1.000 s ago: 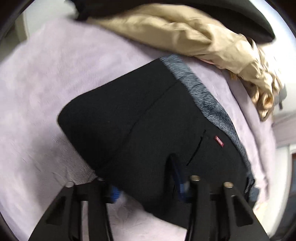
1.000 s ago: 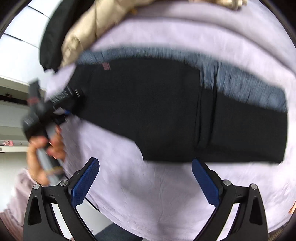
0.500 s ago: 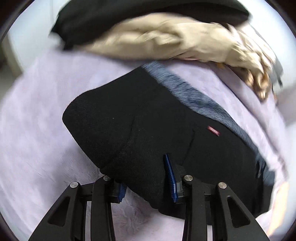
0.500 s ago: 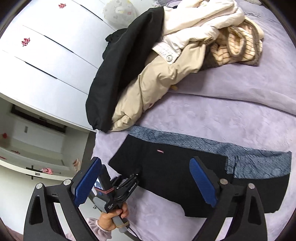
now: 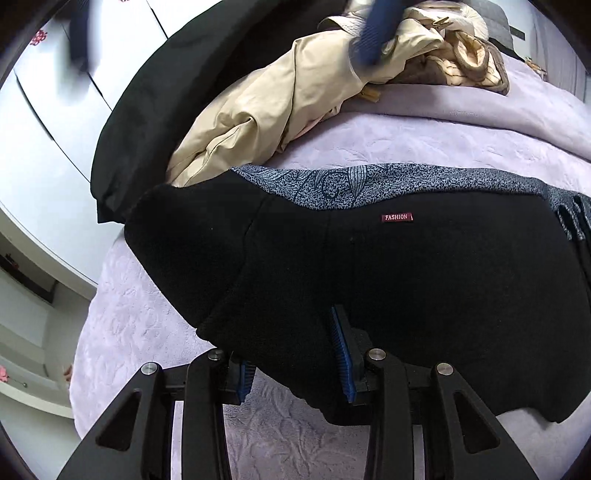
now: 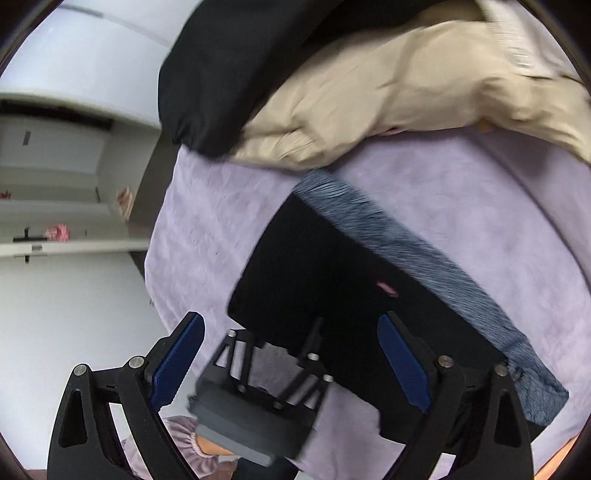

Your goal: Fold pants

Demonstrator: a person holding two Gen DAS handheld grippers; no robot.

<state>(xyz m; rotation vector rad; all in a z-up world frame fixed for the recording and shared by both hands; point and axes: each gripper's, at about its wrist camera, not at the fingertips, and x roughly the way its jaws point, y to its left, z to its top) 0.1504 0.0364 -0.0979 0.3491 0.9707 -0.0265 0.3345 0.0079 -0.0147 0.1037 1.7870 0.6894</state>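
Observation:
The black pants (image 5: pixel 424 280) lie folded on the lilac bedspread (image 5: pixel 147 332). They have a grey-blue patterned waistband (image 5: pixel 332 184) and a small red FASHION tag (image 5: pixel 397 217). My left gripper (image 5: pixel 291 365) is shut on their near edge, with cloth bunched between the blue pads. In the right wrist view the pants (image 6: pixel 332 273) lie slanted. The left gripper (image 6: pixel 273 341) grips their near corner, with a hand and a frilled cuff behind it. My right gripper (image 6: pixel 291 360) hovers open just above it and holds nothing. One of its blurred blue pads (image 5: pixel 373 33) shows at the top of the left wrist view.
A heap of clothes lies at the far side: a beige coat (image 5: pixel 280 110), a black garment (image 5: pixel 155 110) and striped cream pieces (image 5: pixel 476 62). The bed's edge (image 6: pixel 155 236) falls off on the left, toward white cupboards (image 6: pixel 55 166).
The right gripper has swung across from the middle of the pants to their left end, over the left gripper. The left gripper has rolled and shifted, still clamped on the edge.

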